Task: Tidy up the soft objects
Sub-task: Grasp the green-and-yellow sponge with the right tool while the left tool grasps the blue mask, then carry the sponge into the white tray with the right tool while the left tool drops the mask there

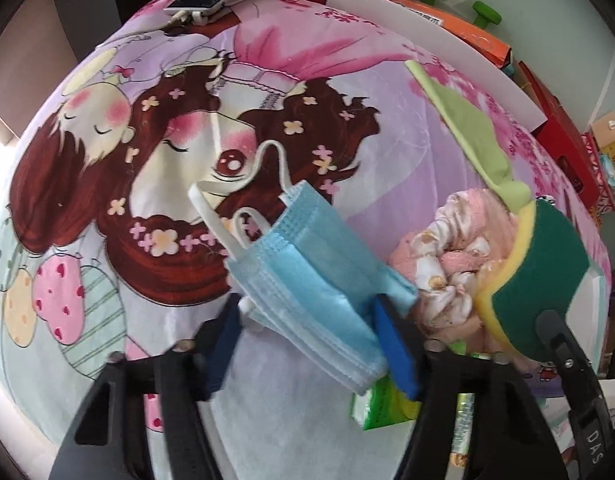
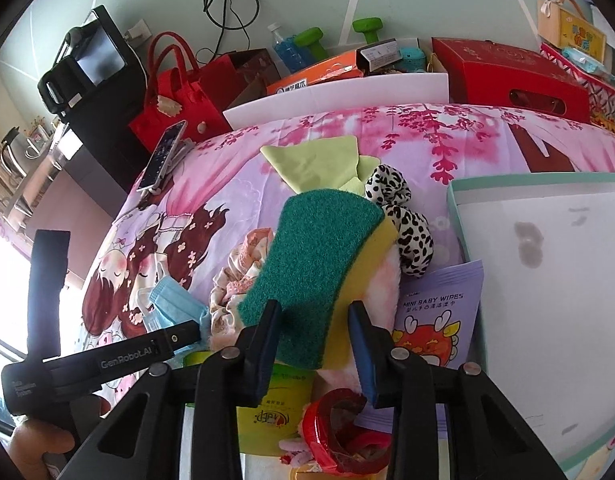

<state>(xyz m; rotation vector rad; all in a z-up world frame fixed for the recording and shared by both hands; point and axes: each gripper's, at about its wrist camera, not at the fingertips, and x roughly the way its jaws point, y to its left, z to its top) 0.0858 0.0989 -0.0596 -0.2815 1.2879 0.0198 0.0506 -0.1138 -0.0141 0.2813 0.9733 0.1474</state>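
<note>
Low in the left wrist view, the left gripper (image 1: 307, 340) has its blue pads against a folded blue face mask (image 1: 307, 280) and holds it over the cartoon-print bedsheet (image 1: 107, 160). A pink scrunchie (image 1: 447, 256) lies right of centre.

Centre bottom of the right wrist view, the right gripper (image 2: 315, 344) clamps a green-and-yellow scouring sponge (image 2: 319, 264). A leopard-print scrunchie (image 2: 403, 216) and a white box (image 2: 547, 280) sit to the right.
</note>
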